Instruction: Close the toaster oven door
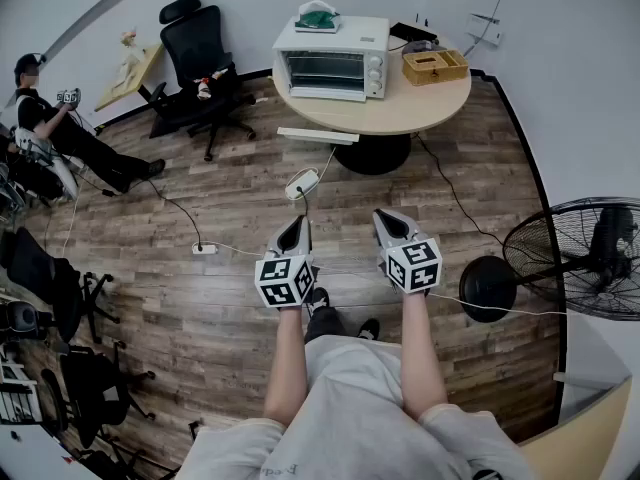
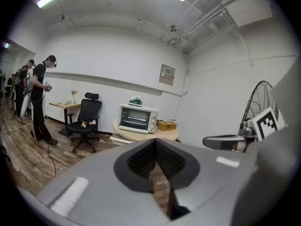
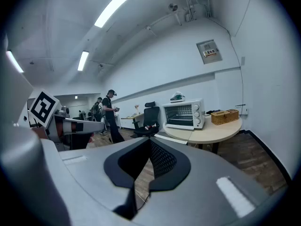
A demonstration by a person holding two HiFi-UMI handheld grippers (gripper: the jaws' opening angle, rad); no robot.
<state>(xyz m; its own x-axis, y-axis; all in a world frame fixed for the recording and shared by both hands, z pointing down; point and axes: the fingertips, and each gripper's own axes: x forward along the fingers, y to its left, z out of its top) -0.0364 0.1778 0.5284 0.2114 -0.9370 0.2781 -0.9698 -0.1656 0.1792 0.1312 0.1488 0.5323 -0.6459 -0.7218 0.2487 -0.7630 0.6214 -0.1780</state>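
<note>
A white toaster oven (image 1: 333, 60) stands on a round wooden table (image 1: 400, 113) at the far side of the room, and its glass door looks upright against the front. In the left gripper view the oven (image 2: 137, 118) is small and far off, as it is in the right gripper view (image 3: 183, 115). My left gripper (image 1: 295, 225) and right gripper (image 1: 388, 218) hang side by side over the wooden floor, well short of the table. Both are shut and hold nothing; the left gripper (image 2: 154, 143) and the right gripper (image 3: 149, 143) show their dark pads together.
A wicker box (image 1: 434, 66) sits beside the oven and a green object (image 1: 318, 15) on top of it. A black office chair (image 1: 200, 58) stands left of the table and a floor fan (image 1: 585, 258) at right. Cables and a power strip (image 1: 302, 183) lie ahead. A person (image 1: 50, 128) stands far left.
</note>
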